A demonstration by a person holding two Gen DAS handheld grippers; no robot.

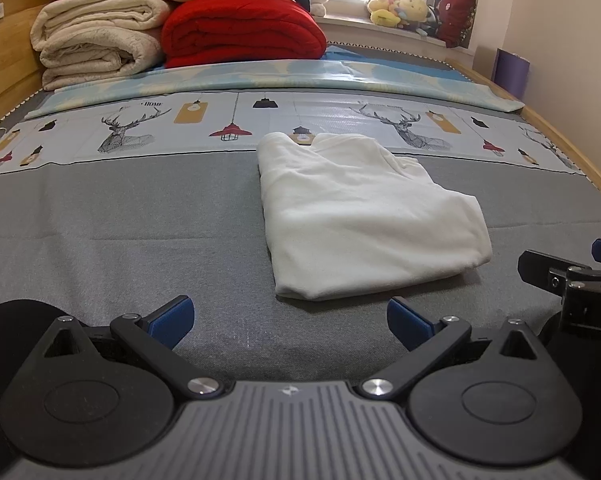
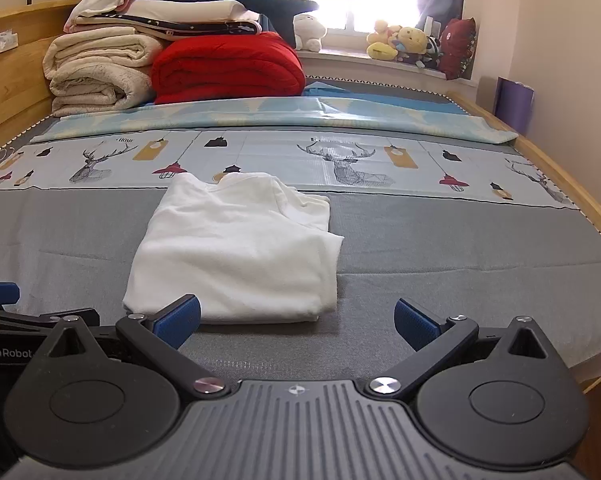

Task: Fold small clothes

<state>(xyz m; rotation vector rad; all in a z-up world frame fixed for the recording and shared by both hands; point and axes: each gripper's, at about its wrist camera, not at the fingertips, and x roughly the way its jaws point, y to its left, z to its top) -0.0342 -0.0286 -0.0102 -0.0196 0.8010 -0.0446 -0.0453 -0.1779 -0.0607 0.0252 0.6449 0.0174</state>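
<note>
A small white garment [image 1: 364, 216] lies folded into a compact rectangle on the grey bedspread [image 1: 120, 232]. It also shows in the right wrist view [image 2: 240, 256]. My left gripper [image 1: 290, 322] is open and empty, just short of the garment's near edge and a little left of it. My right gripper [image 2: 296, 322] is open and empty, near the garment's near right corner. The right gripper's fingers [image 1: 556, 268] show at the right edge of the left wrist view, beside the garment.
Folded cream blankets [image 1: 96, 40] and a red quilt [image 1: 240, 32] are stacked at the head of the bed. A patterned deer sheet [image 1: 180, 124] crosses the bed behind the garment. Plush toys [image 1: 400, 10] sit on the windowsill. A wooden bed rail [image 1: 572, 148] runs along the right side.
</note>
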